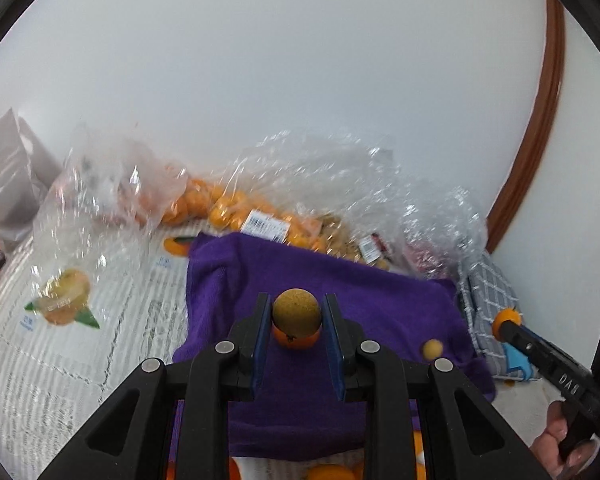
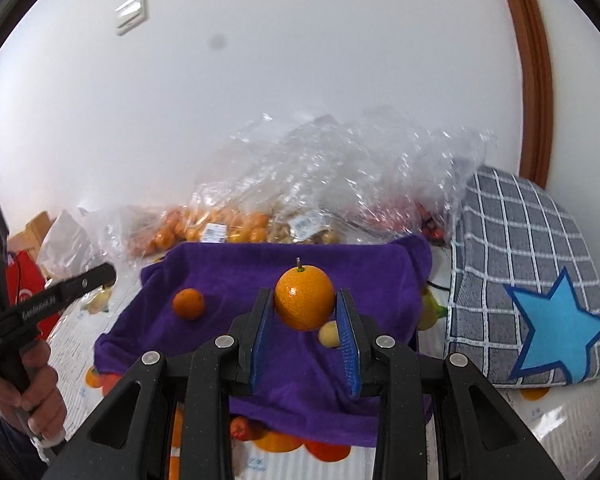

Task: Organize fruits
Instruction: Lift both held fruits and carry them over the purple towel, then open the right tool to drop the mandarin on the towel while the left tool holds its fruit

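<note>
Left wrist view: the left gripper (image 1: 296, 316) is pinching a small brown round fruit (image 1: 296, 312) between its blue pads, up above the purple towel (image 1: 380, 300). A little orange (image 1: 296, 339) sits on the towel right behind it, partly hidden. A tiny yellow fruit (image 1: 432, 349) lies on the towel too, off to the right. Far right, the right gripper (image 1: 507, 320) shows w/ an orange at its tip, and a hand (image 1: 560, 446) holds its handle. Right wrist view: the right gripper (image 2: 305, 308) is pinching a big orange (image 2: 305, 298) w/ a short green stem on top, held over the towel (image 2: 240, 280). The little orange (image 2: 188, 303) sits on the towel to the left; the tiny yellow fruit (image 2: 329, 334) lies just under the big one. At back, clear plastic bags (image 2: 340, 184) full of oranges & other fruit lie by the wall. A gray checked cushion (image 2: 520, 264) w/ a blue star is beside the towel on the right. The left gripper's black finger (image 2: 60, 290) pokes in from the left; its tip is too dark to tell what it holds here.
</note>
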A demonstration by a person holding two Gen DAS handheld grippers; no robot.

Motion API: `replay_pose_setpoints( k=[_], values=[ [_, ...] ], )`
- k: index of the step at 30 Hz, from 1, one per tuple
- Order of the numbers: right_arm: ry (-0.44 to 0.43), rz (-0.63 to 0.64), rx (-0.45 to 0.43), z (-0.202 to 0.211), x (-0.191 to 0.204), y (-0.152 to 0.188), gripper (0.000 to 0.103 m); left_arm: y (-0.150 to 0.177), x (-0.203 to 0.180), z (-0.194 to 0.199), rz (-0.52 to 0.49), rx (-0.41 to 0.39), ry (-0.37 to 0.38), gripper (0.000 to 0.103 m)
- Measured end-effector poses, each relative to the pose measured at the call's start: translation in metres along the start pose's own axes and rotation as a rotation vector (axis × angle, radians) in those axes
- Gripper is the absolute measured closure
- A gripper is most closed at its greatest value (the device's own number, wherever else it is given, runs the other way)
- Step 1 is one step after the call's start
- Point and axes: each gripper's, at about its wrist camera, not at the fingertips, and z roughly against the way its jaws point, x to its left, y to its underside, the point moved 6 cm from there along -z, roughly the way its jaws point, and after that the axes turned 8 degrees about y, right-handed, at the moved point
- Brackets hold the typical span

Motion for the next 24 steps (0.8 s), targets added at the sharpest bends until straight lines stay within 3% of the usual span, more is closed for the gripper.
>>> replay_pose_setpoints(
  k=[6,10,24],
  values=[
    [0.035,-0.048,0.085,-0.031,-0.021,0.018,0.072,0.016,0.011,-0.019,0.001,0.063,-0.023,0.079],
    [0.034,-0.043,0.114,-0.042,-0.023,0.024,0.072,0.020,0.014,-0.025,0.035,0.085,0.013,0.079],
    [0.015,0.063,0.193,-0.055,0.000,0.048,0.071,0.029,0.005,-0.043,-0.018,0.116,0.008,0.079]
  ],
)
